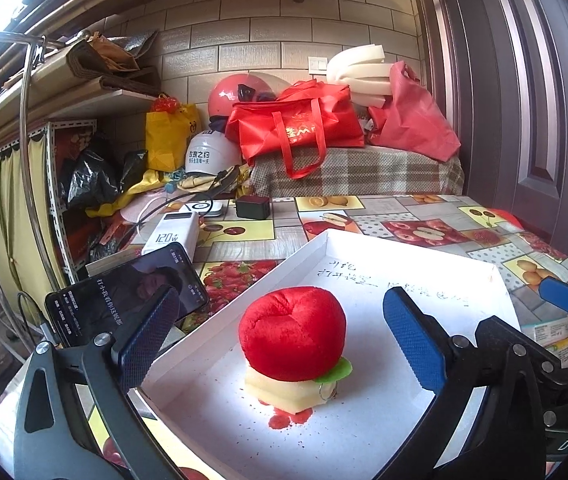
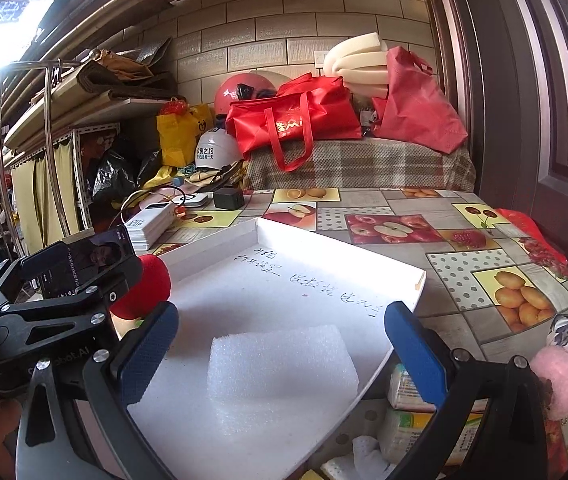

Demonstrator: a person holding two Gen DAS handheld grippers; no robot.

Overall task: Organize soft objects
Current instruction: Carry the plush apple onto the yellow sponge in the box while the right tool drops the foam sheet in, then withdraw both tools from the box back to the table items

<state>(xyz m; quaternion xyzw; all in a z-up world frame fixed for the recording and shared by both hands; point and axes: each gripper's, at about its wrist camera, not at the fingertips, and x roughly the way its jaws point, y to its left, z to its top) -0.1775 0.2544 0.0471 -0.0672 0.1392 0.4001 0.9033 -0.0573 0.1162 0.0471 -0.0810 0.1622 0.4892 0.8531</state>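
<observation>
In the white tray [image 1: 424, 256] there are two soft things: one red plush apple [image 1: 292, 332] standing upright on a pale yellow block, and one white foam block [image 2: 280, 364] lying flat, its long side running left to right in the right wrist view. One phone [image 1: 124, 300], one power bank [image 1: 172, 234] and one black charger [image 1: 253, 207] lie on the fruit-pattern tablecloth [image 2: 464, 280] just beside the tray. The left gripper [image 1: 280, 344] is wide open around the apple without touching it, and the right gripper [image 2: 280, 356] is also wide open, its blue fingers on both sides of the foam block and holding nothing.
</observation>
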